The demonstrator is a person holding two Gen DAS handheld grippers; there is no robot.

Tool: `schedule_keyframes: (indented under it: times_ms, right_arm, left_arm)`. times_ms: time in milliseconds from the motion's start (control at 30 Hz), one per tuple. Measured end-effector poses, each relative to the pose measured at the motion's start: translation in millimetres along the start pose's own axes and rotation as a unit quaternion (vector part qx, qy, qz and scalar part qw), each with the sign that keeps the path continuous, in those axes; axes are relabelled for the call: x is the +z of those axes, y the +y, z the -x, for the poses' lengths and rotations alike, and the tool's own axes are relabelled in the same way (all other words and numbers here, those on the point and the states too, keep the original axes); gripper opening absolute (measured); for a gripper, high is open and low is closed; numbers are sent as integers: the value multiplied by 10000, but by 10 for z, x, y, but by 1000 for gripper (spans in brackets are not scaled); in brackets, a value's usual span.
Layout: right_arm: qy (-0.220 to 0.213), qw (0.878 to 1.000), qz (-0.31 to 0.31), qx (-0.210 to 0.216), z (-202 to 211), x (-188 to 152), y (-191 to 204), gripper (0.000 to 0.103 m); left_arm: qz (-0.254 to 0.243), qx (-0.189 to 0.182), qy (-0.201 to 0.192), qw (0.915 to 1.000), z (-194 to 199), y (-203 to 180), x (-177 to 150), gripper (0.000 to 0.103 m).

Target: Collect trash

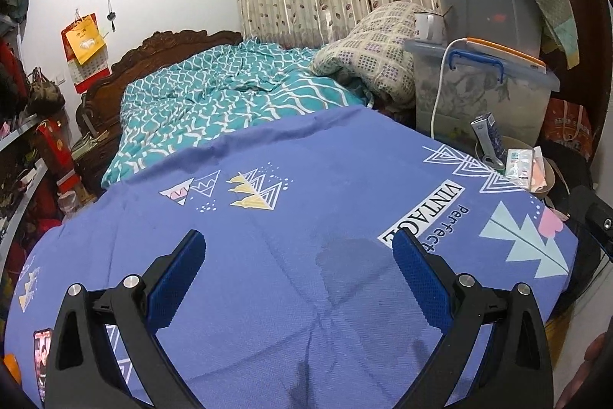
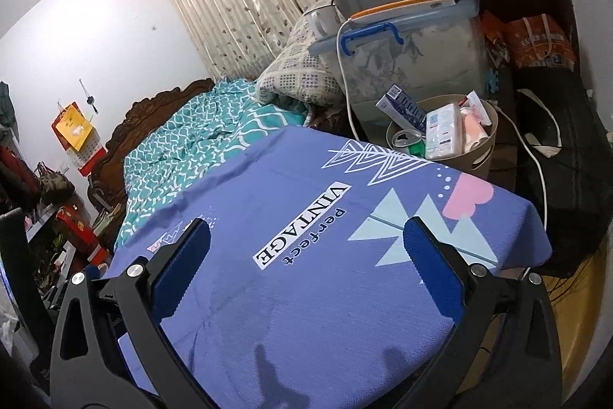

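Nearest, the left tongs (image 1: 297, 252) gape apart and empty over the purple-clothed surface (image 1: 268, 236); the right tongs (image 2: 306, 242) likewise. Beyond the surface's far right edge a beige bin (image 2: 484, 156) holds the trash: a carton (image 2: 402, 108), a can (image 2: 406, 139) and a tissue pack (image 2: 442, 131). All look light and crushable; the bin's stiff rim seems the best hold.
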State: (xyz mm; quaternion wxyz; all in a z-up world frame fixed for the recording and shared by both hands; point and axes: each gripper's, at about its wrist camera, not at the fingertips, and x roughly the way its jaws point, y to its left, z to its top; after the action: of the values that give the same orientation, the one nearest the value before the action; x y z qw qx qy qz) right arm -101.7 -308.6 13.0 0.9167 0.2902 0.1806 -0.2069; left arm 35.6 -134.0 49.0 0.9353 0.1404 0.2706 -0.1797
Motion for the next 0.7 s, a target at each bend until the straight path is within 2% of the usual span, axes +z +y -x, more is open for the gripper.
schedule_keyframes:
  times_ms: [300,467,700]
  right_arm:
    - [-40,9999,-65,-126,107,-30,-121,100]
    - [-68,9999,-94,-100,147,-23,-138,100]
    - [-51,9999,-76,-85,145,-30,-123,100]
  left_arm:
    - [41,-211,-84,9997,113,-75,3,94]
    - [-1,-186,-98,9998,153,-125,-12,94]
    - [64,-153,91,9998,112,-103,-49,94]
